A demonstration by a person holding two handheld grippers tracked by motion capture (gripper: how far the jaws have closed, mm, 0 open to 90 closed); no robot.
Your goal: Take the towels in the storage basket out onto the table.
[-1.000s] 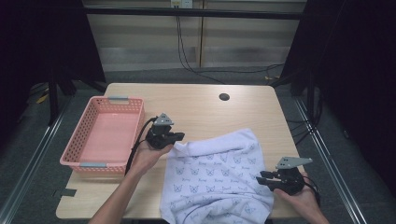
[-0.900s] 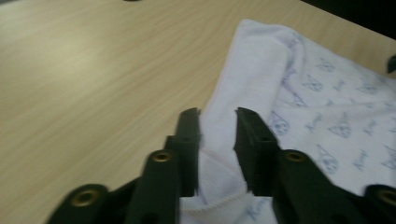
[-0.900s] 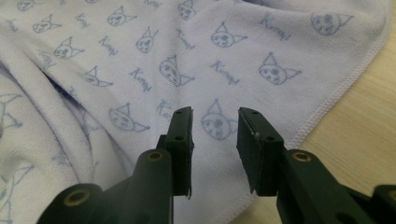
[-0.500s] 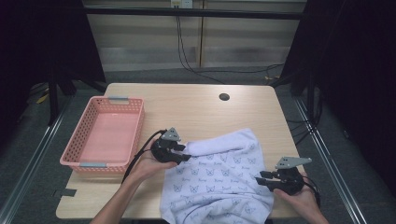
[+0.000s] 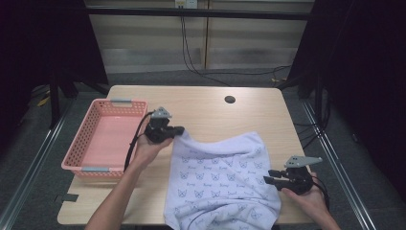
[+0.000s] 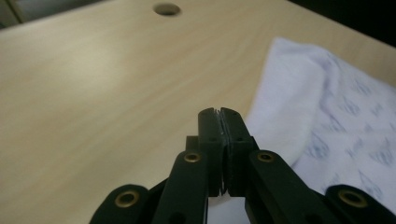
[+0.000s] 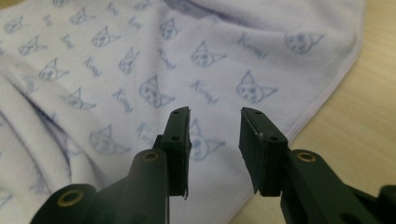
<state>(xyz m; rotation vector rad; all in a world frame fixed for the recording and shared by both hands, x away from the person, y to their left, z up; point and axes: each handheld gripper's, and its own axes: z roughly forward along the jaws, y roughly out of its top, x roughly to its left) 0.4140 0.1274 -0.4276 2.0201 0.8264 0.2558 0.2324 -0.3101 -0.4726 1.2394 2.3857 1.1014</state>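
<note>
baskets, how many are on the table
1. The pink basket sits at the table's left edge, left of the printed towel. Nothing shows inside it.

Room was pretty dim, dark around the edges; the pale wooden worktop caught soft overhead light. Left tool's close-up went blurry on the far worktop, with a mild sheen there.

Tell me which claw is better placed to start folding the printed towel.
Probably the left claw: it is shut at the towel's far-left corner. The right claw is open, gripping nothing, at the towel's right edge.
</note>
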